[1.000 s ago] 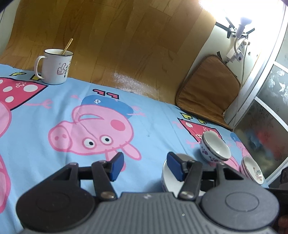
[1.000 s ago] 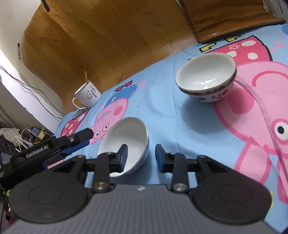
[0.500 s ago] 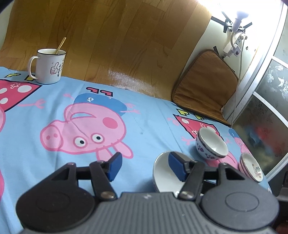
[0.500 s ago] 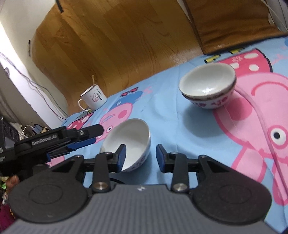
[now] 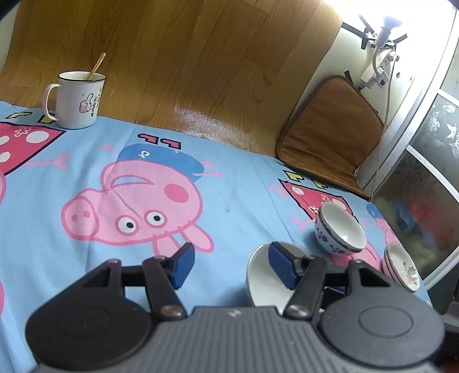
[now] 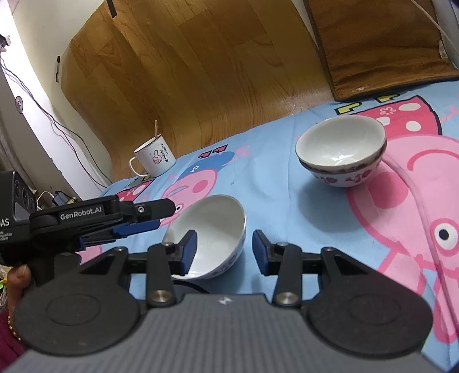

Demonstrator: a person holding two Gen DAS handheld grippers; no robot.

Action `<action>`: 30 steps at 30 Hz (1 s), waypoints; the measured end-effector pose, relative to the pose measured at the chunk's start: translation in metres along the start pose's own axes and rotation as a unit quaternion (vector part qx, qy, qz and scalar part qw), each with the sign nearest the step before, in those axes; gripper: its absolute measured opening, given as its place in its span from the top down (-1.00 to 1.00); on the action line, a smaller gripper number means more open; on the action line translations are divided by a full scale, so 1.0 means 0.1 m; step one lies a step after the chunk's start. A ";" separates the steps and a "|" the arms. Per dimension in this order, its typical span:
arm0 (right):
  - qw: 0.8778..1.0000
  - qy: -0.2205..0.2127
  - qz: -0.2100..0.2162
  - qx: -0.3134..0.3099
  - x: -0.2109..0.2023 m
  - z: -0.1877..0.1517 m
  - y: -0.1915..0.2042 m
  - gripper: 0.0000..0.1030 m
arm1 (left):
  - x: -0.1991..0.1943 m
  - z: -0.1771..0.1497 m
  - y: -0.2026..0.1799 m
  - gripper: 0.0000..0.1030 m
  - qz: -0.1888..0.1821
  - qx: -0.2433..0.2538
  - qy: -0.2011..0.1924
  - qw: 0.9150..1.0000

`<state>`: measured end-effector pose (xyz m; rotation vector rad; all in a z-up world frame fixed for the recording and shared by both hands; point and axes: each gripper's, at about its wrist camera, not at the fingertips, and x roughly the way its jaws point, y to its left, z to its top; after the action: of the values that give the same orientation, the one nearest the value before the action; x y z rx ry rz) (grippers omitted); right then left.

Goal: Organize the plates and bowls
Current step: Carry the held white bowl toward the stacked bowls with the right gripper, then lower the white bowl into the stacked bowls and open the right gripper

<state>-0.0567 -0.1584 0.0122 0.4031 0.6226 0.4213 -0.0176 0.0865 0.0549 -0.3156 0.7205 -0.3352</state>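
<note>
The loose bowl (image 6: pixel 212 238) lies tilted near the stacked bowls (image 6: pixel 341 155); the right gripper (image 6: pixel 225 249), nearer, straddles its rim half-open, gripping nothing.

Blue cloth (image 5: pixel 243 183) with pink pig print; white bowls (image 6: pixel 341 149), purplish floral bands apparently; white mug (image 5: pixel 77 100), thumbs-up motif.

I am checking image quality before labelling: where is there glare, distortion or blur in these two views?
Left wrist view: the window corner at top right is blown out white, and a glossy streak lies on the wood floor. Right wrist view: even light, a small highlight inside the stacked bowls. In both views the fisheye bends the floor boards, and the near gripper body looks soft.
</note>
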 end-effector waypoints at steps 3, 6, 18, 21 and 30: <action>1.000 -0.009 -0.001 -0.017 -0.01 -0.01 0.04 0.04 | 0.00 0.01 0.00 -0.13 0.000 0.002 0.000 1.000; 0.999 -0.014 -0.001 -0.040 -0.02 -0.03 0.08 -0.05 | -0.02 0.02 0.01 -0.13 0.000 0.003 0.001 1.000; 0.997 -0.011 -0.001 -0.080 0.01 -0.05 0.13 -0.09 | 0.05 0.02 -0.04 -0.02 -0.017 0.015 0.024 0.999; 0.997 -0.013 -0.005 -0.078 0.01 -0.05 0.11 -0.10 | 0.10 0.00 -0.09 0.06 -0.021 0.025 0.034 0.999; 0.999 0.024 -0.008 -0.042 0.13 -0.02 -0.02 0.49 | 0.25 -0.13 -0.07 0.78 -0.022 0.022 0.071 0.997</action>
<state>-0.0476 -0.1531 0.0036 0.3088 0.6524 0.4416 -0.0101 0.0679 0.0341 -0.2683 0.8465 -0.4168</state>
